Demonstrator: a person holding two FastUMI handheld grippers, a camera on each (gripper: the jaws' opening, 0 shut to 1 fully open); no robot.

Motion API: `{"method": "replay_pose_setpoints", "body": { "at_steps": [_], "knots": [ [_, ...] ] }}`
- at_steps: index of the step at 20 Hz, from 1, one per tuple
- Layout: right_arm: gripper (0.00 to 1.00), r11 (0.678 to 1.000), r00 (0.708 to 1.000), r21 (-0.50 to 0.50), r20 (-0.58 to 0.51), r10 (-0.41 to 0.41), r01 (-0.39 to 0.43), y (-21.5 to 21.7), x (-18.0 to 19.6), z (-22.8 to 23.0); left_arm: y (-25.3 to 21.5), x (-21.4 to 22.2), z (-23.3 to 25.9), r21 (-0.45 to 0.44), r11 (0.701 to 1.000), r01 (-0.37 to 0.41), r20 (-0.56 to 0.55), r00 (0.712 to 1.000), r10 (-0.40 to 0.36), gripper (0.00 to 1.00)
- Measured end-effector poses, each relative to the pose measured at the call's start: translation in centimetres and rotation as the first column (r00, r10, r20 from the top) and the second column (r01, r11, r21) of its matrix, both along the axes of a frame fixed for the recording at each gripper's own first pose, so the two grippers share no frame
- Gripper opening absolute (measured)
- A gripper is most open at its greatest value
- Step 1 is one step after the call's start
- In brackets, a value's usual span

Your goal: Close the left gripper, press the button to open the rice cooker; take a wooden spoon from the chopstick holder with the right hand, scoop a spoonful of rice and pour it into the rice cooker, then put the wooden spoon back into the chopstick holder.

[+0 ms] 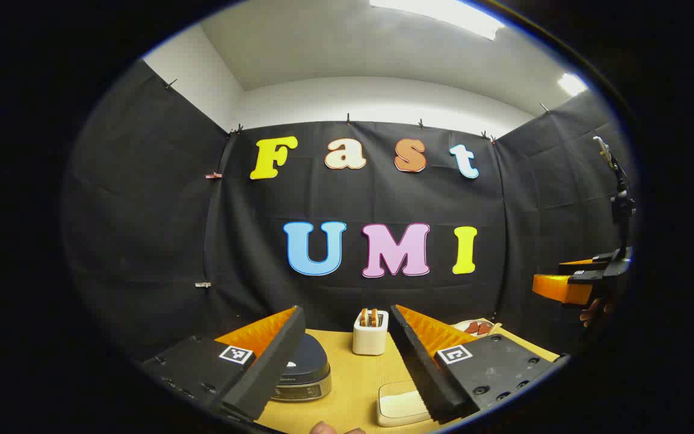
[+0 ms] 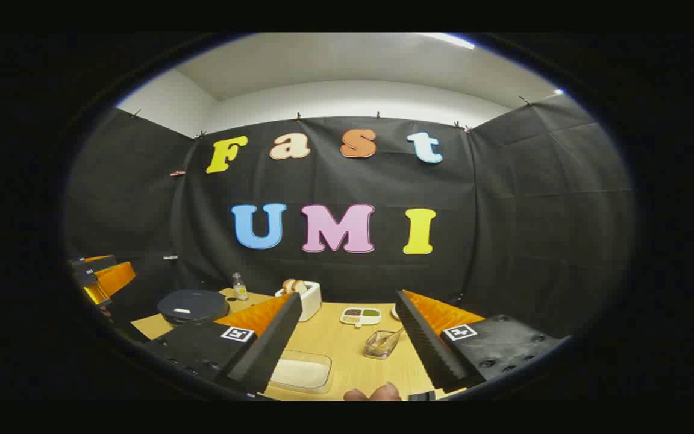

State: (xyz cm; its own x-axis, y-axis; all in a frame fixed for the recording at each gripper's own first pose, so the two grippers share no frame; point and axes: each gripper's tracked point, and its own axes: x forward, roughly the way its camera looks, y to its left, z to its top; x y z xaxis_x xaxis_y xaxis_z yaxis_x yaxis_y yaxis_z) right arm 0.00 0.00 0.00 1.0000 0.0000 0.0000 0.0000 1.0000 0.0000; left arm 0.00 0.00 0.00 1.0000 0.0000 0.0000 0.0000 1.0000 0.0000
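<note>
A: Since the rice cooker sits on the table with its dark lid down, I'd say nothing is done yet. Button not pressed

B: Agreed. In the left gripper view the rice cooker is low and just beside the left finger, partly behind it. Left gripper fingers wide apart, nothing between them, so it has to close first

A: Right gripper also spread, holding nothing. Glass holder with the wooden spoon leaning in it is ahead, just beside its right finger

B: Rice? The shallow tray of white stuff by the right gripper's left finger looks like it, the same tray shows in the left gripper view, partly behind a finger

A: So everything is left: close, press, grab spoon, scoop, pour, return

B: What's unclear: can't locate the button, just a pale mark on the lid. Spoon bowl is blurred inside the glass

A: Other stuff: toaster with bread at the back, divided dish, small bottle. Fingertips of the person at the bottom edge, cut off
</note>
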Motion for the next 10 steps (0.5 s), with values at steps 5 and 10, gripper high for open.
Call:
{"method": "replay_pose_setpoints", "body": {
  "at_steps": [5, 10],
  "knots": [
    [0.96, 1.000, 1.000, -0.007, 0.011, 0.000, 0.001, -0.03, -0.30, 0.35, -0.14, -0.42, 0.37, -0.009, 1.000, 0.001, 0.014, 1.000, -0.001, 0.95],
    [0.96, 1.000, 1.000, -0.007, 0.018, -0.012, 0.012, -0.57, -0.55, 0.36, -0.32, -0.27, 0.12, -0.013, 1.000, 0.008, 0.008, 1.000, -0.008, 0.95]
  ]
}}
